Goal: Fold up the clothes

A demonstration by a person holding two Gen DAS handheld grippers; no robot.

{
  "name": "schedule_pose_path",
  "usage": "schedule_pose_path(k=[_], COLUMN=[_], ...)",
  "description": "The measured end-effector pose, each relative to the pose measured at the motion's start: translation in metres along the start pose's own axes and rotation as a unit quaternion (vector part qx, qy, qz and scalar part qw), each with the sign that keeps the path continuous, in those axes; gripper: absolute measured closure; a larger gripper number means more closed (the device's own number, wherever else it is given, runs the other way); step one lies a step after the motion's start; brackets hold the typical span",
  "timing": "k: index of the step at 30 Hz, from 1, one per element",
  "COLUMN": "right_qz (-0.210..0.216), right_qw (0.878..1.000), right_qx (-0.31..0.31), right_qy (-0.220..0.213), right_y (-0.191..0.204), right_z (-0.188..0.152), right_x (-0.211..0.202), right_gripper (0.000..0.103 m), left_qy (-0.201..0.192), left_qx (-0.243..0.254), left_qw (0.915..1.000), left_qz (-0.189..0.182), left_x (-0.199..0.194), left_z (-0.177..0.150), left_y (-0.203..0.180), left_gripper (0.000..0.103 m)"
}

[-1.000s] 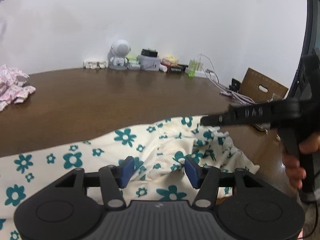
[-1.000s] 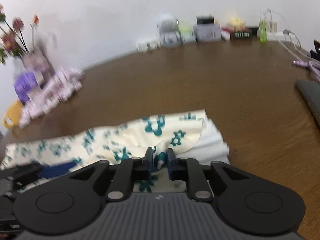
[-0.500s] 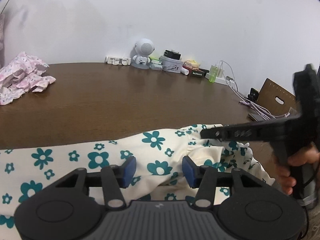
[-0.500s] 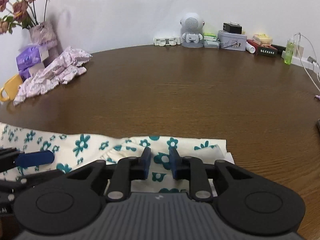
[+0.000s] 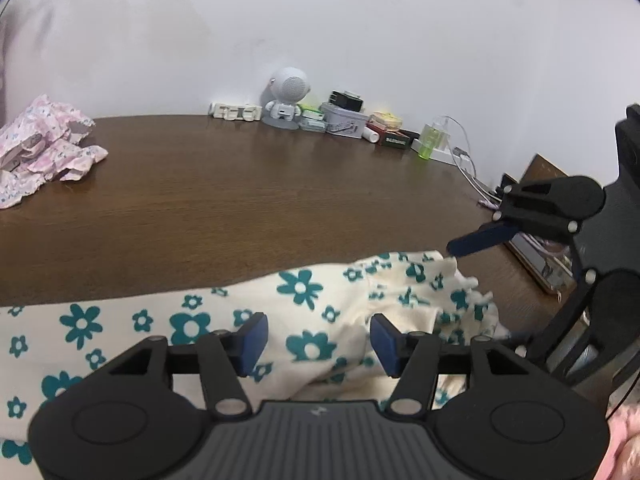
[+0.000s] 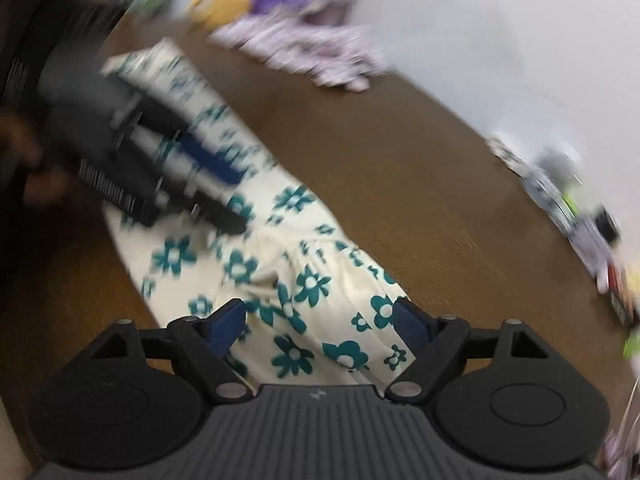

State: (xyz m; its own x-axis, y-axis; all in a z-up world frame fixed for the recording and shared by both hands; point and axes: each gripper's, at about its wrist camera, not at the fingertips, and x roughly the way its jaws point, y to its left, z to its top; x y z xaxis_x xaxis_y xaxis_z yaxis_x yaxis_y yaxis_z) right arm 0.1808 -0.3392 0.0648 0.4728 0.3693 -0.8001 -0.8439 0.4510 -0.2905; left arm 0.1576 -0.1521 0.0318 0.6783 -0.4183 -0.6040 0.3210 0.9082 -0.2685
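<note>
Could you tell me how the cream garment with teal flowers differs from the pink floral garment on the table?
The cream garment carries large teal flowers; the pink garment has a fine, small print. The cream one lies spread in a long strip along the near edge of the table, under both open tongs, left and right; the pink one sits crumpled in a heap at the far left, away from both. Both rest on the same brown wooden table.

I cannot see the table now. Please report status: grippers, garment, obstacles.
Left hand-held gripper open over floral garment. Right hand-held gripper open, holding nothing. Garment lies flat on table. Nothing in the way.
</note>
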Motion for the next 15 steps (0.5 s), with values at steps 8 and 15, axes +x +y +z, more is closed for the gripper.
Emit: schedule_pose_path(k=[8,15], right_qz=[0.045,0.084], right_qw=[0.997,0.996], right_qx=[-0.041,-0.012], right_qy=[0.036,0.012], right_y=[-0.015,-0.028], right_z=[0.005,-0.009], right_x=[0.017,0.025], right_gripper=[0.023,0.03], left_qy=[0.02,0.036], left_qx=[-0.013,0.037], left_qw=[0.9994,0.9984], left_qz=[0.025,0.021], left_x=[0.006,0.005], left_z=[0.008,0.007], left_y=[-0.008,-0.022], left_gripper=[0.043,0.043])
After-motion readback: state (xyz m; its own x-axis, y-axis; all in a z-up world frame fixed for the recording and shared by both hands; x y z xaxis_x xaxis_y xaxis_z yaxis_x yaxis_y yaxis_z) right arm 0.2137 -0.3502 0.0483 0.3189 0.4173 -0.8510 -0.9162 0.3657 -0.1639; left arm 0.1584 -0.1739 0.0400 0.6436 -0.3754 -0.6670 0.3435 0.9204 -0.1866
